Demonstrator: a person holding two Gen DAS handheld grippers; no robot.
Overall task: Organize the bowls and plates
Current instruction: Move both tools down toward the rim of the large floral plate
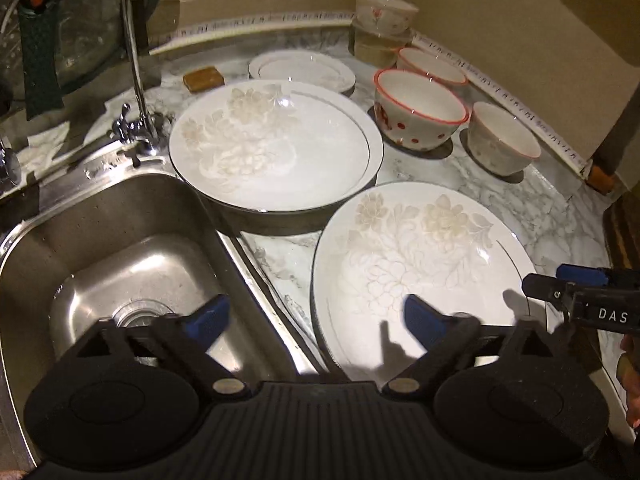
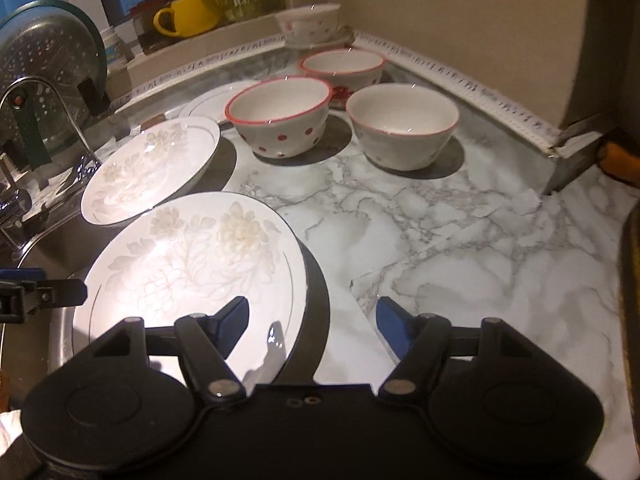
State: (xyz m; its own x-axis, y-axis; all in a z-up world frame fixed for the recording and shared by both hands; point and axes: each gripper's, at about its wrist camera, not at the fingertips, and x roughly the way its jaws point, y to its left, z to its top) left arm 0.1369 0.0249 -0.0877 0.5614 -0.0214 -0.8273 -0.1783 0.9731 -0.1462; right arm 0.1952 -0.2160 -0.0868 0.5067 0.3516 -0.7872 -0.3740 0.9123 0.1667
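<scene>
Left wrist view: the left hand-held gripper [image 1: 314, 320] hangs wide and empty over the near plate's [image 1: 420, 256] left rim, by the sink [image 1: 120, 240]. Nothing's stacked yet; the far plate [image 1: 272, 148] sits apart on the desk [image 1: 500, 200].

Right wrist view: the right hand-held gripper [image 2: 312, 324] straddles the near plate's [image 2: 192, 264] right edge, jaws apart, not touching. The dotted bowl [image 2: 280, 116] and plain bowl [image 2: 402, 126] stand loose behind. Judging by this, the job's barely begun.
</scene>
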